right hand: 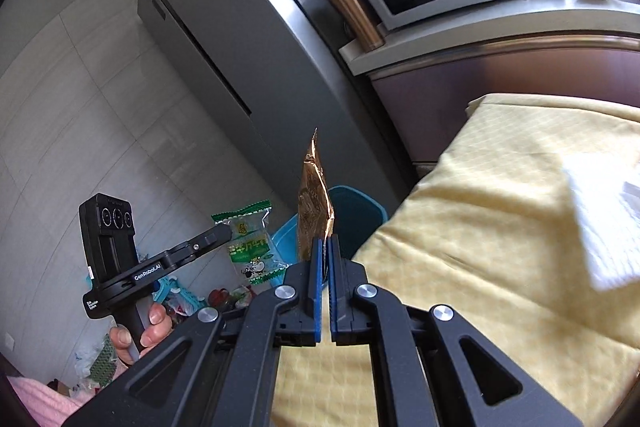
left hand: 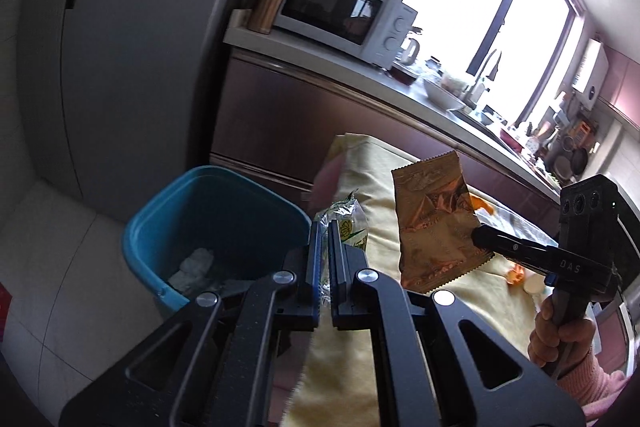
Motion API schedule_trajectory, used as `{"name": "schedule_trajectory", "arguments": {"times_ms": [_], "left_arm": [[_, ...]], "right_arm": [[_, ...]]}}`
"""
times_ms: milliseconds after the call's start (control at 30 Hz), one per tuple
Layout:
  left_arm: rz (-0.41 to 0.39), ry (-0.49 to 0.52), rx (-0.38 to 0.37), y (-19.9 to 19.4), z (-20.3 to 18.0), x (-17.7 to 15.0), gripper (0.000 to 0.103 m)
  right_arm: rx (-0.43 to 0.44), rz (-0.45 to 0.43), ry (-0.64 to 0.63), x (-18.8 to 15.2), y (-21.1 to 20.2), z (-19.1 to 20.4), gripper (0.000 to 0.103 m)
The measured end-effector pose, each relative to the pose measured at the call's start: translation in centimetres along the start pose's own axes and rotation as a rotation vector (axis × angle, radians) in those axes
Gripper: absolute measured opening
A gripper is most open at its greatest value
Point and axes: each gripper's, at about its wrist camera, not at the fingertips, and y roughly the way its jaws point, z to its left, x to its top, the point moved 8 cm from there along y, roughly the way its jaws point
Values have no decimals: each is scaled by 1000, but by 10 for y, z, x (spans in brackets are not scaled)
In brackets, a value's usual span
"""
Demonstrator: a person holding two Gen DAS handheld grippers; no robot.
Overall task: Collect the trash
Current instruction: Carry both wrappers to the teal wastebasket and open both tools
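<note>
- Left tool [left hand: 325, 227] pinches a green wrapper [left hand: 347, 223], right tool [right hand: 325, 243] a gold packet [right hand: 314, 211].
- Both mid-carry; next, get over the blue bin [left hand: 208, 211], then let go.

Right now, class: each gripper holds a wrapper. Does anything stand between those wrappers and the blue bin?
Nothing visible does. The left gripper pinches the green wrapper beside the open blue bin; the right gripper holds the gold wrapper over the yellow cloth. The bin has no lid.

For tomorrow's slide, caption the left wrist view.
Left gripper and right gripper carry wrappers toward the blue bin.
</note>
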Motion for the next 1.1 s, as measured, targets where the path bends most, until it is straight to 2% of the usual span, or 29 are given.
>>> {"name": "schedule_trajectory", "arguments": {"times_ms": [467, 1000, 1100], "left_arm": [[33, -44, 117, 29, 50, -4, 4], [112, -66, 191, 77, 79, -24, 4], [128, -77, 197, 86, 85, -29, 4]], "right_arm": [[-12, 101, 6, 3, 62, 11, 2], [-113, 225, -10, -6, 128, 16, 2], [-133, 248, -10, -10, 139, 16, 6]]}}
